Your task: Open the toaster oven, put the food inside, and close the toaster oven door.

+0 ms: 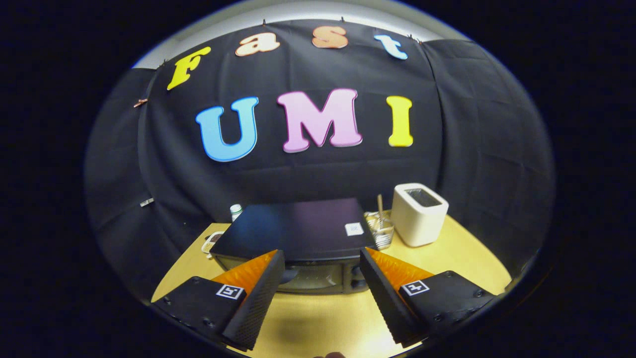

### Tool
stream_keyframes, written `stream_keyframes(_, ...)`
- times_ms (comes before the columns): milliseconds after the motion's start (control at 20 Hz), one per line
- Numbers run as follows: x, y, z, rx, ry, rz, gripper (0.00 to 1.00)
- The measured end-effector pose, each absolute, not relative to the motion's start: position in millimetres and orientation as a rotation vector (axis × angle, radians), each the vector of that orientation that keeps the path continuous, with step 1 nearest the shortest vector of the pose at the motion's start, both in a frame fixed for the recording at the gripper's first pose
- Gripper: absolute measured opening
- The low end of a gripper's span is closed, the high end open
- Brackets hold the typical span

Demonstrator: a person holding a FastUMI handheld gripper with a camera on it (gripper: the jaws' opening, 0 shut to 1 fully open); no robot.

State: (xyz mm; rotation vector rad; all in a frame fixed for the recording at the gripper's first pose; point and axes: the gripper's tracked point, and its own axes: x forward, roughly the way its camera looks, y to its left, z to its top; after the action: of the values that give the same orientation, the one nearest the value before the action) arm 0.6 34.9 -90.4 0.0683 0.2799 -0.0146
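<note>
Two fingers of tongs (322, 278) spread wide, gripping nothing, hovering just before black toaster oven (298, 233) on yellow bench (318, 323). Door shut. Right of oven: glass jar (381, 233), white toaster (419, 214). Behind oven's left corner: small bottle (236, 211).

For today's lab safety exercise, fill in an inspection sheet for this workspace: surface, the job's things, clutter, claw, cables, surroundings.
Surface: pale wooden table, bare just in front of the claw.
Job's things: black toaster oven just ahead of the fingers, door apparently shut; food cannot be made out.
Clutter: white box-shaped container to the right of the oven; clear jar with a stick in it between them; small white-capped bottle behind the oven's left corner; a small flat thing at its left side, too small to tell.
Claw: claw open, fingers wide apart, holding nothing, touching nothing.
Cables: nothing seen.
Surroundings: black cloth wall behind and around the table.
</note>
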Motion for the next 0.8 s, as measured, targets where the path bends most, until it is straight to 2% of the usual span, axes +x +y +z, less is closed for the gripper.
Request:
stream_keyframes(200, -19.5, -36.9, -21.8, -0.004, 0.092, -0.094, 0.98)
stream_keyframes(400, -49.7, -93.7, 19.5, 0.007, -0.020, -0.175, 0.98)
stream_keyframes(800, -64.6, -142.7, -5.1, 0.034, 0.028, -0.262, 0.98)
